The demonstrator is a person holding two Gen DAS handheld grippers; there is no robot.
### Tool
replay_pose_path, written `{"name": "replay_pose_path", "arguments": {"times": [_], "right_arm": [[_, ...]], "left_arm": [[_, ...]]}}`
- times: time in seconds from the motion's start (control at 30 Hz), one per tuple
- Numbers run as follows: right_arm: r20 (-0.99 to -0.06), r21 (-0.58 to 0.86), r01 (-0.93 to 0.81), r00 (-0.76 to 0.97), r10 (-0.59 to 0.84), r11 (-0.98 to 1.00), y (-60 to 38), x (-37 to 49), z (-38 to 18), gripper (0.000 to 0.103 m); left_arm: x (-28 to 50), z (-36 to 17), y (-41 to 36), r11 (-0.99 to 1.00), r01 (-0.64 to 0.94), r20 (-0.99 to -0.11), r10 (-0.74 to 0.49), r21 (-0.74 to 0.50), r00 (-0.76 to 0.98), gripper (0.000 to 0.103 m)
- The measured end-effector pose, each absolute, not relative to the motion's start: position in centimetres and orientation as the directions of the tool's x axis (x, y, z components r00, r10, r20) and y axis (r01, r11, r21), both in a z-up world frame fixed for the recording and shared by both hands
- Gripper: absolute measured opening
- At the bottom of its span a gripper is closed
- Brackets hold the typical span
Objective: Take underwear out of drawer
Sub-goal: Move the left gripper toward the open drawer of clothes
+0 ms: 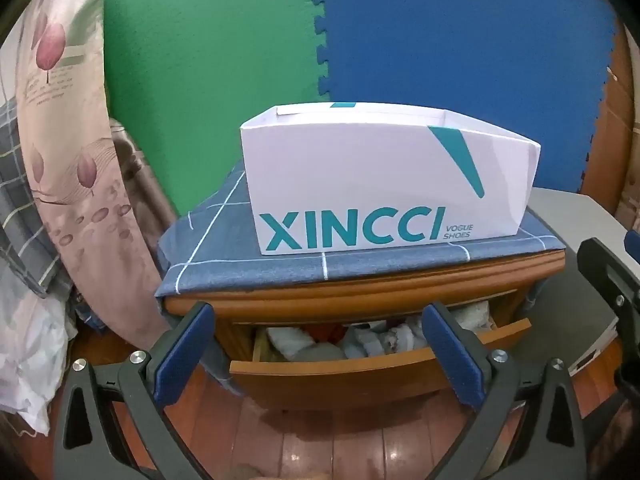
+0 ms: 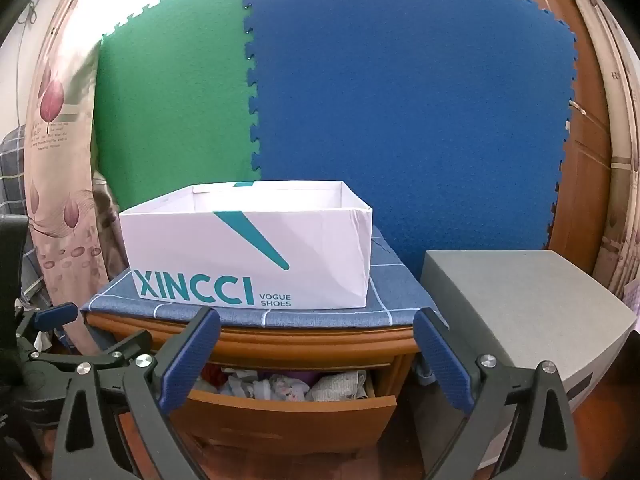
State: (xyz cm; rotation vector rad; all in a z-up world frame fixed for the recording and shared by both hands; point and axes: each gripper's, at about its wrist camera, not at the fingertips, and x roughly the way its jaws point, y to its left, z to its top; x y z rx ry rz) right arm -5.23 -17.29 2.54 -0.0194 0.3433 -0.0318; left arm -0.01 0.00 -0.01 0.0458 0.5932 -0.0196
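Your left gripper (image 1: 318,334) stands with its jaws spread wide and nothing between the blue pads; it hangs in front of the wooden nightstand (image 1: 360,300), pointed down toward the drawer (image 1: 360,368). Your right gripper (image 2: 316,340) is likewise fully spread and empty, in front of the same nightstand, just short of the drawer front.

The drawer is pulled partly out. The underwear (image 2: 284,386) lies inside it as a loose heap of crumpled pieces, pale blue, white, patterned, with red and purple bits among them; individual pieces cannot be told apart. Neither gripper touches the heap.

On the nightstand top, over a blue checked cloth (image 1: 240,264), sits a white shoe box (image 2: 248,256), lid off, printed "XINCCI". Green and blue foam mats (image 2: 400,120) stand behind it. A grey box (image 2: 520,304) sits just beside the nightstand on your right. A flowered curtain (image 1: 72,160) hangs on the left.
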Motion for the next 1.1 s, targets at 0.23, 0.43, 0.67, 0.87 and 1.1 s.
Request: {"name": "replay_pose_path", "arguments": {"times": [0.23, 0.43, 0.67, 0.87, 1.1], "right_arm": [[-0.331, -0.026, 0.03, 0.943, -0.037, 0.999, -17.4, -5.2, 2.7, 0.099], [-0.332, -0.021, 0.028, 0.943, -0.034, 0.999, -17.4, -5.0, 2.9, 0.099], [-0.333, -0.016, 0.026, 0.943, -0.03, 1.0, -17.6, -5.1, 2.7, 0.099], [-0.325, 0.007, 0.013, 0.946, -0.01, 1.0, -18.8, -4.9, 3.9, 0.099], [-0.278, -0.067, -0.04, 0.96, 0.02, 0.997, -20.7, -3.8, 6.4, 0.099]], "left_arm": [[-0.4, -0.6, 0.1, 0.999, 0.03, -0.547, -0.01, 0.027, 0.837, 0.102], [0.0, -0.6, 0.2, 0.999, 0.023, -0.566, 0.0, 0.034, 0.825, 0.102], [0.1, -0.8, -0.2, 0.998, 0.033, -0.58, 0.005, 0.055, 0.814, 0.102], [0.2, -1.0, -0.2, 0.998, 0.029, -0.597, 0.01, 0.056, 0.802, 0.102], [0.3, -1.2, -0.6, 1.0, 0.014, -0.632, 0.007, 0.028, 0.775, 0.102]]}}
